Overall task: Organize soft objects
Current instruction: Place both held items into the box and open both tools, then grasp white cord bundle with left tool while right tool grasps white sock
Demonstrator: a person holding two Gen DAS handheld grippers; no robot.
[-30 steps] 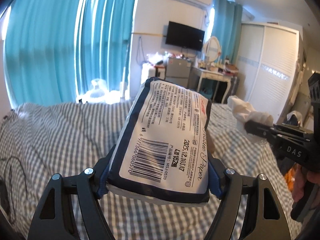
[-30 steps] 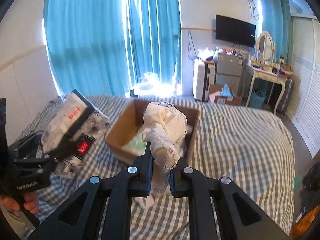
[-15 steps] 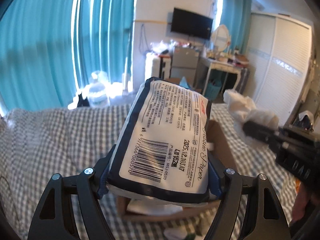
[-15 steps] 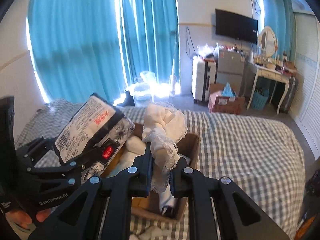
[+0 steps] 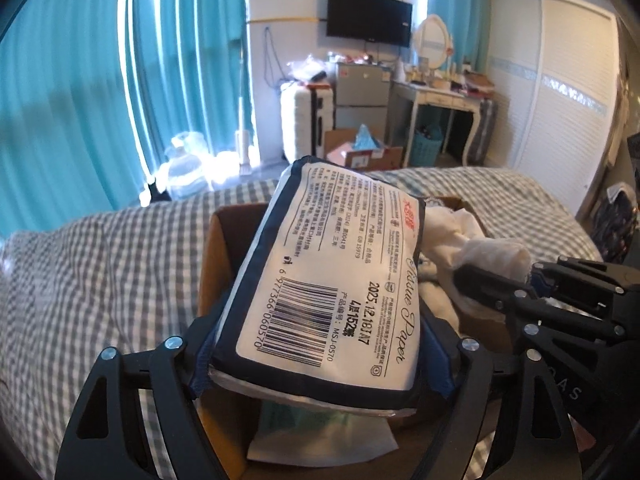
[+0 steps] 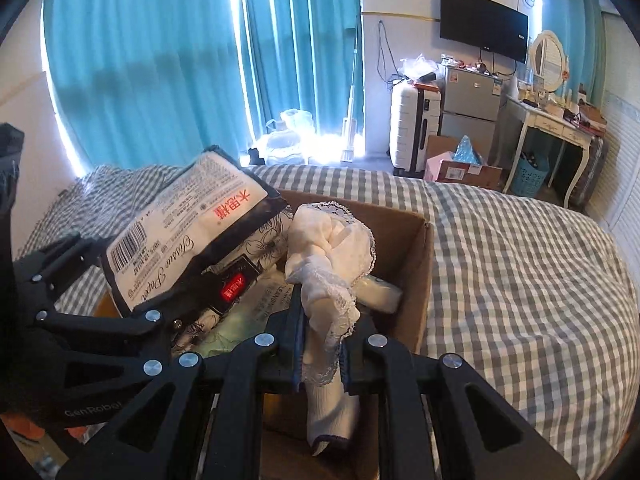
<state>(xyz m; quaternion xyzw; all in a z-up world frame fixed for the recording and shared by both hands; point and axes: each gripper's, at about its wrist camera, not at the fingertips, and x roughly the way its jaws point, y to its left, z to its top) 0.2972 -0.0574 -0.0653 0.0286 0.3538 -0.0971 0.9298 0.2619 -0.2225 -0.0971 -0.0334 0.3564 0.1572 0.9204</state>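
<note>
My left gripper [image 5: 320, 356] is shut on a navy-and-white tissue paper pack [image 5: 332, 276] and holds it tilted over an open cardboard box [image 5: 216, 240] on the bed. The pack also shows in the right wrist view [image 6: 188, 232]. My right gripper [image 6: 320, 344] is shut on a bundle of white lacy cloth and socks [image 6: 332, 256], held above the same box [image 6: 416, 248]. The right gripper also shows in the left wrist view [image 5: 472, 276], close to the right of the pack. Pale green and white soft items [image 5: 320, 428] lie inside the box.
The box sits on a bed with a grey-and-white checked cover [image 6: 520, 280]. Teal curtains [image 6: 160, 60], a white suitcase [image 6: 412, 128], a small fridge [image 6: 468, 108], a dressing table [image 6: 552, 124] and a floor box [image 6: 460, 168] stand beyond the bed.
Both grippers moved forward and down over the cardboard box, which now fills the lower view. The two grippers came closer together. Both still hold their items.
</note>
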